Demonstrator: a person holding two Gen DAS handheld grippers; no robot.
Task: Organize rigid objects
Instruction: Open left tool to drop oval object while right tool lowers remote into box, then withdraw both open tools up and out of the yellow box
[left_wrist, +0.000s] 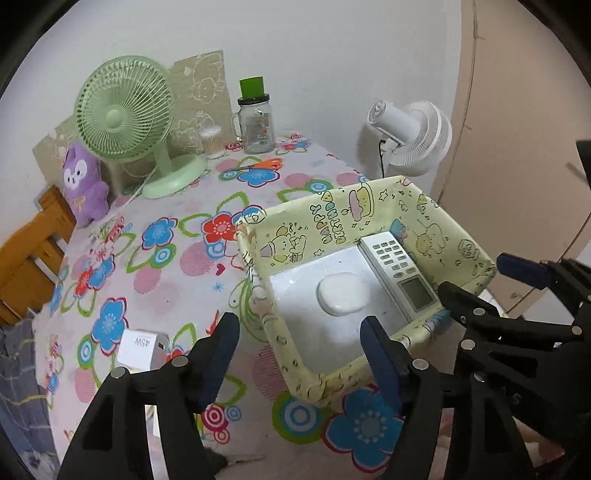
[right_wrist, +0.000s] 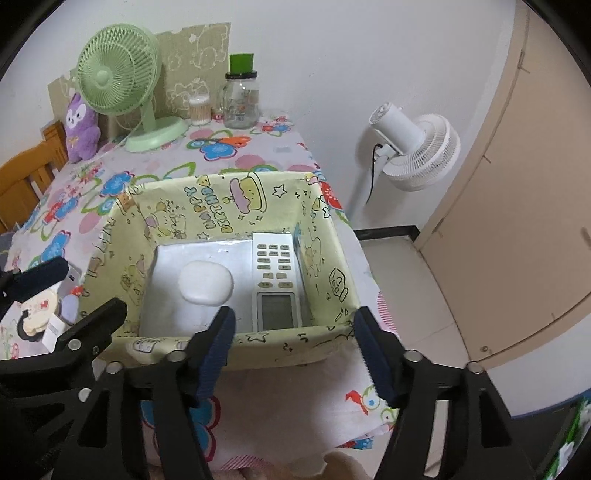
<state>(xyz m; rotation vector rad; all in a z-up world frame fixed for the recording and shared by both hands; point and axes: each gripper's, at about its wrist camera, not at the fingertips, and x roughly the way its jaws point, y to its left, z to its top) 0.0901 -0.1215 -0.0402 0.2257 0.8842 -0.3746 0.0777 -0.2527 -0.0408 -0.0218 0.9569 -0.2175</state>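
**roomwatcher:** Left wrist view, going left to right: the white 45W charger block (left_wrist: 142, 349) sits on the flowery tablecloth (left_wrist: 155, 258), just beside the left gripper (left_wrist: 299, 354), still outside the box. That gripper's fingers are spread wide with nothing between them. Next over is the pale yellow cartoon-print fabric box (left_wrist: 332, 218), with a white oval case (left_wrist: 343, 293) and a white remote with grey buttons and a screen (left_wrist: 397, 271) already lying on its floor. The right gripper (left_wrist: 476, 280) hangs at the box's right corner, also wide apart and empty.

**tablecorner:** My worry is that box. In the right wrist view its right wall (right_wrist: 332, 266) looks very close to the table edge, and the walls seem soft. If a finger catches the rim while dropping something in, I reckon the whole thing could slide or tip toward the floor.

**roomwatcher:** Agreed. Also the charger looks smooth and blocky, so a skewed pinch might squirt it sideways. And there's small clutter at the left of the right wrist view, a round cartoon-print tin (right_wrist: 38, 308) and a little white box (right_wrist: 55, 328), easy to bump.
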